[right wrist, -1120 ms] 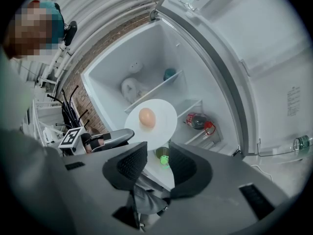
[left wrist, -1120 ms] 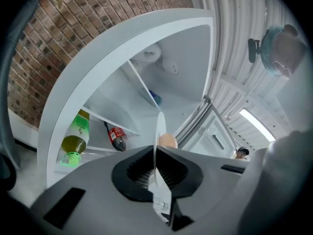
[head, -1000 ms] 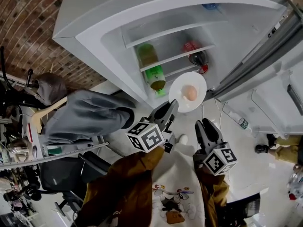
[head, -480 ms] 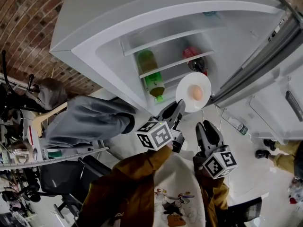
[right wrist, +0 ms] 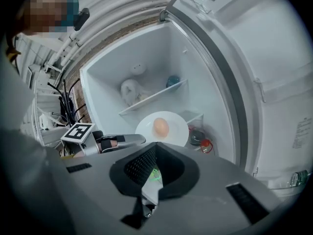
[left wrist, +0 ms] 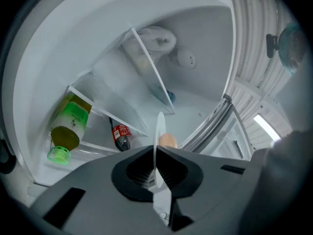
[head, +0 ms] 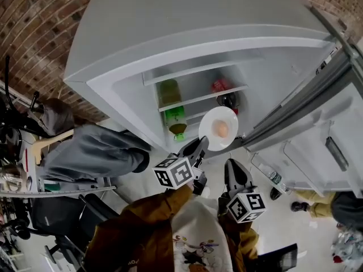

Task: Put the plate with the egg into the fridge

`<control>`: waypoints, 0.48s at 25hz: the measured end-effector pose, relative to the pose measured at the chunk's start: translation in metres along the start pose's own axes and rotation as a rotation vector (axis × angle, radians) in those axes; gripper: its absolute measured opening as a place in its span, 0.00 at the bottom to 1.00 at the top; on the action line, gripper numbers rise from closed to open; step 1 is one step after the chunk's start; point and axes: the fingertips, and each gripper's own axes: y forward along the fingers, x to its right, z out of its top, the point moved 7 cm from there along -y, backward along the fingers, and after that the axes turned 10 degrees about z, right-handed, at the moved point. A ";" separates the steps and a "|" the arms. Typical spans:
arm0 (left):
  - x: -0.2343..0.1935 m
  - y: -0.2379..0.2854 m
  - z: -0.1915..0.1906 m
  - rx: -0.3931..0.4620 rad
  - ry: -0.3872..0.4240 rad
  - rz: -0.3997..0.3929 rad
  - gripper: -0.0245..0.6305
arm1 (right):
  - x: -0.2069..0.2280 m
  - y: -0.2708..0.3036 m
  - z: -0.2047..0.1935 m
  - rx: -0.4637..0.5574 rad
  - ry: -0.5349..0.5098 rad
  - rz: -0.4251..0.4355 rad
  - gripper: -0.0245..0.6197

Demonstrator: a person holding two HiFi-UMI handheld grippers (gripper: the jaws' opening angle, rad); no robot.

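Since the fridge (head: pixel 170 21) stands open, the plate (head: pixel 209 123) hangs just outside its shelves, my left claw (head: pixel 199 146) clamped on the rim to keep it flat. My right claw (head: pixel 232 164), closed and empty, sits farther from the fridge. The egg (head: pixel 222 129) rests mid-plate.

A small round white plate (head: pixel 229 119) is hovering roughly level at the mouth of the open white fridge (head: pixel 170 33), its near rim being pinched by the left gripper (head: pixel 198 147). A pale brown egg (head: pixel 222 129) is sitting at the plate's middle.
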 end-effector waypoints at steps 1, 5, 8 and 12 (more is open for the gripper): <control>-0.001 0.003 -0.002 -0.004 -0.008 0.003 0.06 | 0.003 0.001 0.001 -0.003 -0.003 -0.003 0.05; -0.001 0.015 -0.006 0.000 -0.037 0.007 0.06 | 0.015 0.006 0.010 -0.011 -0.029 -0.014 0.05; -0.004 0.021 -0.002 0.008 -0.057 0.016 0.06 | 0.023 0.015 0.015 -0.011 -0.043 -0.011 0.05; -0.008 0.029 -0.002 0.007 -0.090 0.029 0.06 | 0.034 0.023 0.019 -0.022 -0.044 -0.008 0.05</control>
